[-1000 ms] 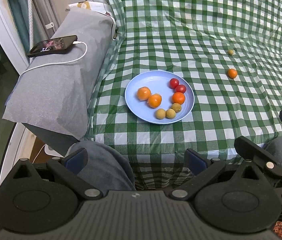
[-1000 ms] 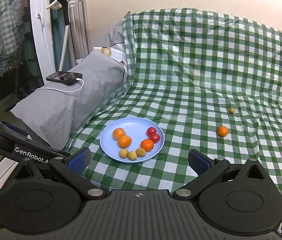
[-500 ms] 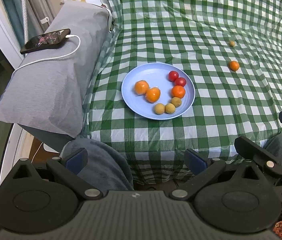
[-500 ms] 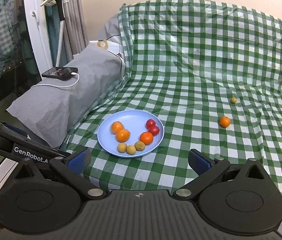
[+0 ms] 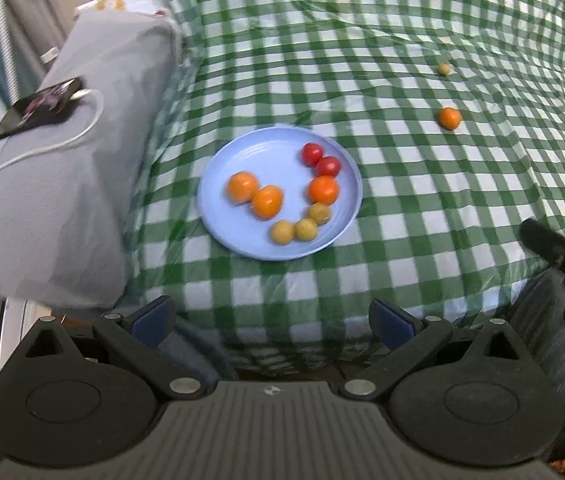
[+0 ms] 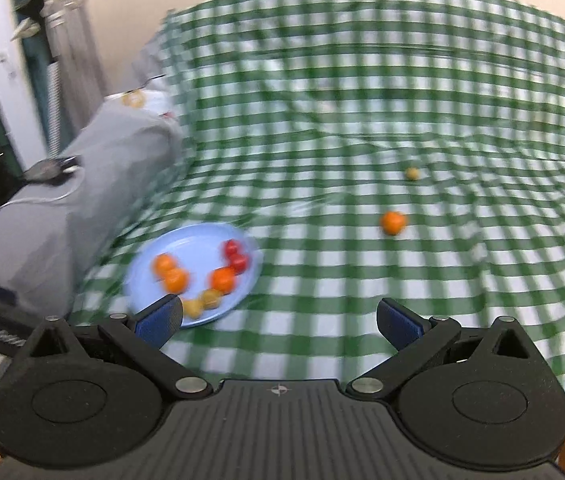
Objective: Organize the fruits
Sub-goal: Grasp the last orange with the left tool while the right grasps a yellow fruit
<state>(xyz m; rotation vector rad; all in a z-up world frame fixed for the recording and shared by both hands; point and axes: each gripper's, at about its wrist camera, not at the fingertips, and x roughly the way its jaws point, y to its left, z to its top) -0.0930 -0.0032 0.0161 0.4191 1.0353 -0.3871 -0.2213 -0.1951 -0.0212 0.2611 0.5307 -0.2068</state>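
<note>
Lying loose mid-bedspread: small orange round fruit (image 6: 393, 223), small yellow-green fruit (image 6: 412, 173); rest on round blue plate (image 5: 218, 184) near its left edge. Right gripper (image 6: 279, 319), left gripper (image 5: 272, 317): agape, empty. Risk: soft cloth lets fruit roll.

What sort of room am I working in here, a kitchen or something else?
Most likely a bedroom, not a kitchen. The green checked cloth lies over what looks like a bed, a grey pillow beside it carries a charging phone, and the blue plate of fruit sits on the cloth.
</note>
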